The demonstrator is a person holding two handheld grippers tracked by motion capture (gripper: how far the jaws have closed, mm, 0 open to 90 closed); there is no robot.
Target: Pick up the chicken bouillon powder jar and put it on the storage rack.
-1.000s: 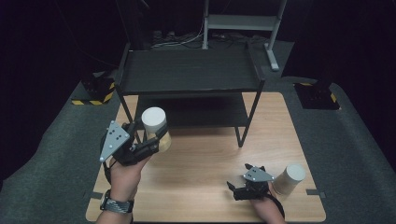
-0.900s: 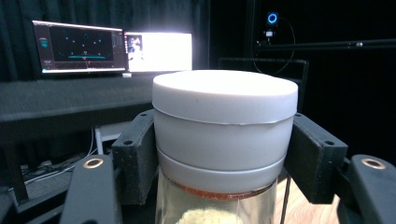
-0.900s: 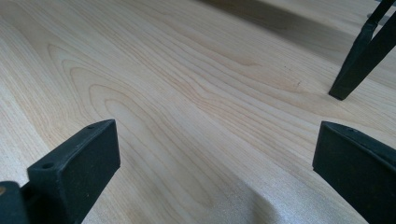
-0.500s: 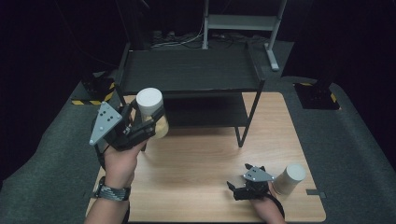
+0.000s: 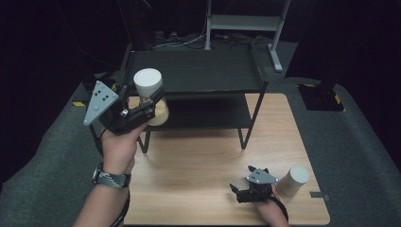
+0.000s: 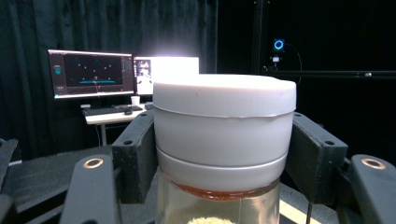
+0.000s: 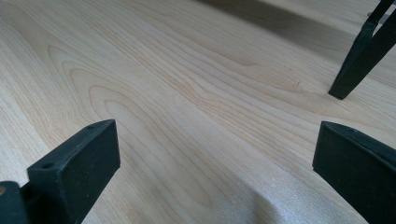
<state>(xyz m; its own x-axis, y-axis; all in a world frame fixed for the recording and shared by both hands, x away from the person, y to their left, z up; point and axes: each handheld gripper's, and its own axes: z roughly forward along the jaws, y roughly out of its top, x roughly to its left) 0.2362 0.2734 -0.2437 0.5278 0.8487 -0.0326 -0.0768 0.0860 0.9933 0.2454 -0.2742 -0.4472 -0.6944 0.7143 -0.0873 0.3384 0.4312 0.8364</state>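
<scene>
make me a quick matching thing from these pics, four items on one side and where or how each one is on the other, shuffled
Things:
1. left gripper
2. right gripper
3. second white-lidded jar
4. black shelf rack

States:
A. stands at the back of the wooden table
B. clamped on a white-lidded jar, raised off the table
C. jaws apart, low over bare wood
D. stands near the table's front right corner

Pairs: 1-B, 2-C, 3-D, 4-A

Matt white lid, glass jar
</scene>
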